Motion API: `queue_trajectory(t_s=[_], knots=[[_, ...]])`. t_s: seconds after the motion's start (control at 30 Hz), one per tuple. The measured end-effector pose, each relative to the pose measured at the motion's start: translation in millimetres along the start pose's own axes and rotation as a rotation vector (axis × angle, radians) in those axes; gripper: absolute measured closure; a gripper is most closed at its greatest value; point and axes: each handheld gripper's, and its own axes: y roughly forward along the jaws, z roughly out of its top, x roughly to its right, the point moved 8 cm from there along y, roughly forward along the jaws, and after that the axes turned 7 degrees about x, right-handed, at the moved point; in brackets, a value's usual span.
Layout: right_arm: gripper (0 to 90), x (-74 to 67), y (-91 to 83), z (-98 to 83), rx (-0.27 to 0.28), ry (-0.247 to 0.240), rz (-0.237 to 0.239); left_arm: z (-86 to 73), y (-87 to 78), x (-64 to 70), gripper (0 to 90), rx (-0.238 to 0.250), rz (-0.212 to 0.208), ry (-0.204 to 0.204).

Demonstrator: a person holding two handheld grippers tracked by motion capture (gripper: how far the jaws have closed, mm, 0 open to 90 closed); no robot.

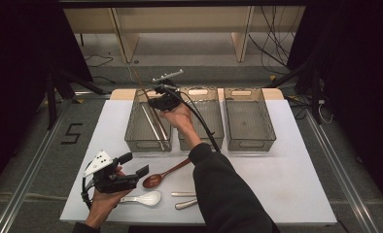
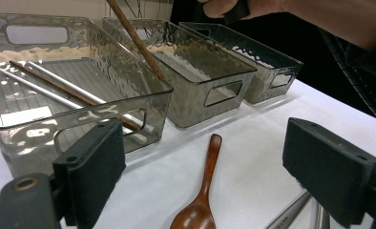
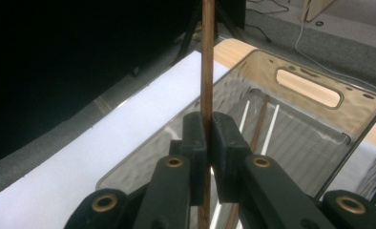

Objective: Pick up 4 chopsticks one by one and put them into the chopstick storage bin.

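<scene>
White bench: right gripper fingers clamped on brown wooden chopstick; lower flat into leftmost clear ribbed bin. Left gripper fingers apart, idle.

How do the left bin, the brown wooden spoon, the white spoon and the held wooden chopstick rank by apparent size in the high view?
1. Left bin, clearly largest.
2. Brown wooden spoon.
3. White spoon, somewhat shorter.
Wooden chopstick: unranked; the right gripper hides part of it, and it stands tilted toward the camera.
</scene>
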Motion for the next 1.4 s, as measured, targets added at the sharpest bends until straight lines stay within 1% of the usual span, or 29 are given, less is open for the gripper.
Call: queue_trajectory(t_s=[0.17, 0.4, 0.43, 0.57, 0.8, 0.83, 0.97, 1.03, 1.17, 1.2, 1.23, 1.33, 1.4], knots=[[85.4, -0.1, 2.8, -1.2, 0.003, 0.007, 0.003, 0.1, -0.3, -0.4, 13.7, -0.001, 0.000, 0.002], [85.4, 2.8, 8.3, -7.5, -0.015, 0.003, -0.018, 0.3, -0.4, 0.1, 13.7, 0.001, -0.002, 0.002], [85.4, 3.5, 10.2, -10.1, -0.018, 0.012, -0.016, 0.3, -0.4, 0.2, 13.7, 0.000, -0.002, 0.001], [85.3, 4.7, 13.1, -15.3, -0.029, 0.019, -0.023, 0.2, -0.3, 0.2, 13.8, 0.000, -0.002, 0.002], [85.2, 8.3, 14.9, -20.2, -0.032, 0.031, -0.034, 0.2, -0.2, 0.4, 13.7, 0.000, -0.002, 0.001], [85.1, 9.9, 15.4, -22.1, -0.034, 0.041, -0.038, 0.2, -0.2, 0.5, 13.7, 0.000, -0.002, 0.001], [84.9, 12.1, 16.3, -25.0, -0.038, 0.048, -0.043, 0.3, -0.2, 0.3, 13.7, 0.000, -0.002, 0.003], [84.1, 14.0, 17.6, -28.3, -0.047, 0.061, -0.054, 0.1, -0.2, 0.0, 13.7, -0.002, -0.003, 0.006], [73.6, 16.2, 19.5, -32.4, -0.067, 0.082, -0.062, 0.4, -0.4, 0.3, 13.7, 0.001, -0.002, 0.001], [73.6, 16.2, 19.5, -32.4, -0.067, 0.082, -0.062, 0.4, -0.6, 0.0, 13.7, 0.000, -0.002, 0.002], [68.6, 16.2, 18.9, -33.1, -0.075, 0.081, -0.062, 0.4, -0.7, -0.1, 13.7, 0.000, -0.002, 0.002], [66.0, 15.6, 16.7, -32.0, -0.072, 0.086, -0.054, 0.5, -0.8, -0.5, 13.7, 0.000, -0.002, 0.005], [60.7, 14.8, 13.8, -30.4, -0.076, 0.084, -0.047, 0.4, -0.7, -0.3, 13.7, 0.000, -0.001, 0.003]])
